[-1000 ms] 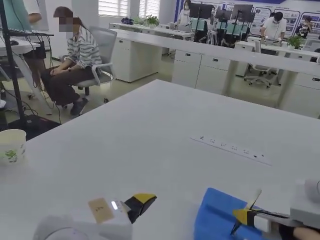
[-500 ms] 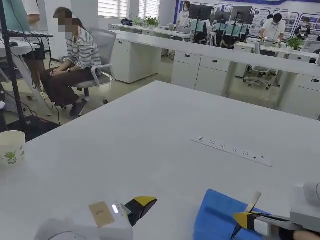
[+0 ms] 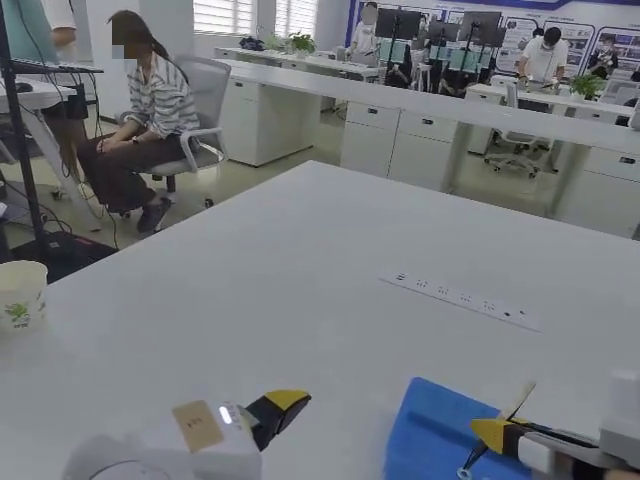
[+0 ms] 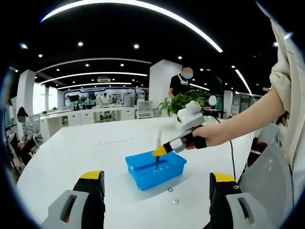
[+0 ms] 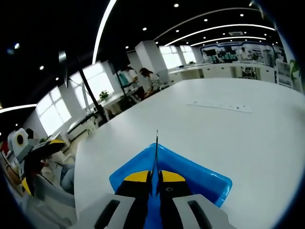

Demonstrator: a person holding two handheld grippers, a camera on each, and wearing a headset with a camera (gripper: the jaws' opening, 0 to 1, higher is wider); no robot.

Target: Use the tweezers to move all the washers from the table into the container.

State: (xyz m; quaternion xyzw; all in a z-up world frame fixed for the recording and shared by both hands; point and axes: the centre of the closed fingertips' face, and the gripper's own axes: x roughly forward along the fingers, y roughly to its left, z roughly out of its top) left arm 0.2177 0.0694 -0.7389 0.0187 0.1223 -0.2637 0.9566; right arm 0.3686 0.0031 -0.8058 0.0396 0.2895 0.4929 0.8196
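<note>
While the right gripper (image 5: 156, 176) hangs above the blue container (image 4: 147, 180), its jaws are pressed together on the tweezers (image 5: 156, 152), which stick out forward between them. In the left gripper view, the tweezer tips point down into the container, just over several washers (image 4: 162, 169) lying on its floor; whether the tips grip one is too small to tell. Two more washers (image 4: 176, 201) lie on the white table (image 3: 300, 260), just beside the container's near wall. The left gripper (image 4: 156, 179) is held low over the table, near the container without touching it, jaws spread wide. A power strip (image 3: 460, 297) lies farther along the table. A paper cup (image 3: 20, 295) stands near its edge.
</note>
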